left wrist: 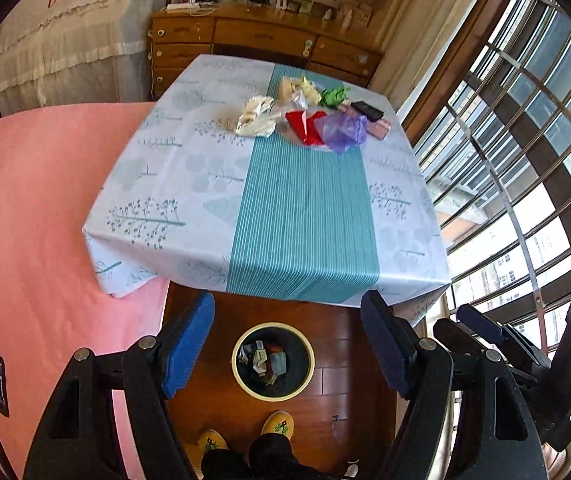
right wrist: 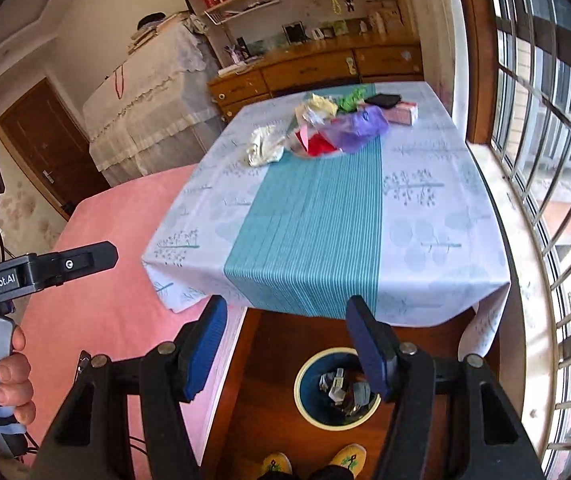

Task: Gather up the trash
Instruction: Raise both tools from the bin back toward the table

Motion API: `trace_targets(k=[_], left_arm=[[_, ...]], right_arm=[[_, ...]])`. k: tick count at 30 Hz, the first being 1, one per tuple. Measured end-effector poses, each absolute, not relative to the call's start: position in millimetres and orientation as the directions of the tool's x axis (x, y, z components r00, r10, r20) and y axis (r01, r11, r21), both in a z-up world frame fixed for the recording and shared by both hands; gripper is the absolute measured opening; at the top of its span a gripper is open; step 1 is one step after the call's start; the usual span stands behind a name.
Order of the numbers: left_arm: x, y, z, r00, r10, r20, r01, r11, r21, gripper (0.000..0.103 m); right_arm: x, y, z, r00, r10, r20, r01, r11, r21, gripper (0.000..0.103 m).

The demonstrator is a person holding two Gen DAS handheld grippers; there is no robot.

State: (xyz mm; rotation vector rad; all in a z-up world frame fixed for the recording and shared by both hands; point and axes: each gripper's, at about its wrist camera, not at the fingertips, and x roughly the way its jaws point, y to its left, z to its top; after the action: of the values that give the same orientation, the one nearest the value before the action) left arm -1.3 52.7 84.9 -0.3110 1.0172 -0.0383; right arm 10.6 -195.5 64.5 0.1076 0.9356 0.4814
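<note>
A heap of trash lies at the table's far end: a cream crumpled wrapper [left wrist: 256, 118] [right wrist: 264, 145], red paper [left wrist: 305, 126] [right wrist: 315, 144], a purple plastic bag [left wrist: 344, 130] [right wrist: 359, 126], green paper [left wrist: 333, 96] [right wrist: 349, 100] and a pale yellow wad [right wrist: 323, 106]. A round bin [left wrist: 272, 361] [right wrist: 335, 390] with a cream rim stands on the floor before the table and holds scraps. My left gripper [left wrist: 291, 346] is open and empty above the bin. My right gripper [right wrist: 285, 346] is open and empty, left of the bin.
The table has a white and teal cloth [left wrist: 305, 216] [right wrist: 309, 220]. A black wallet [left wrist: 367, 110] and a pink box [right wrist: 403, 113] lie beside the heap. A pink bed [left wrist: 33, 208] is on the left, barred windows [left wrist: 525, 160] on the right, a wooden dresser [left wrist: 261, 40] behind.
</note>
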Motion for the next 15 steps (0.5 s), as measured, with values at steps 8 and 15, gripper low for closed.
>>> trace_targets(k=[8, 15], left_arm=[[15.1, 45.6, 134.9, 0.639, -0.151, -0.754, -0.128, 0.946, -0.298, 0.078], [46.9, 39.7, 141.8, 0.657, -0.164, -0.736, -0.121, 0.941, -0.317, 0.082]], right_arm=[[52.6, -197.5, 115.2, 0.576, 0.483, -0.66, -0.422, 0.867, 0.266, 0.062], [94.6, -200.0, 124.1, 0.582, 0.463, -0.669, -0.4, 0.879, 0.26, 0.062]])
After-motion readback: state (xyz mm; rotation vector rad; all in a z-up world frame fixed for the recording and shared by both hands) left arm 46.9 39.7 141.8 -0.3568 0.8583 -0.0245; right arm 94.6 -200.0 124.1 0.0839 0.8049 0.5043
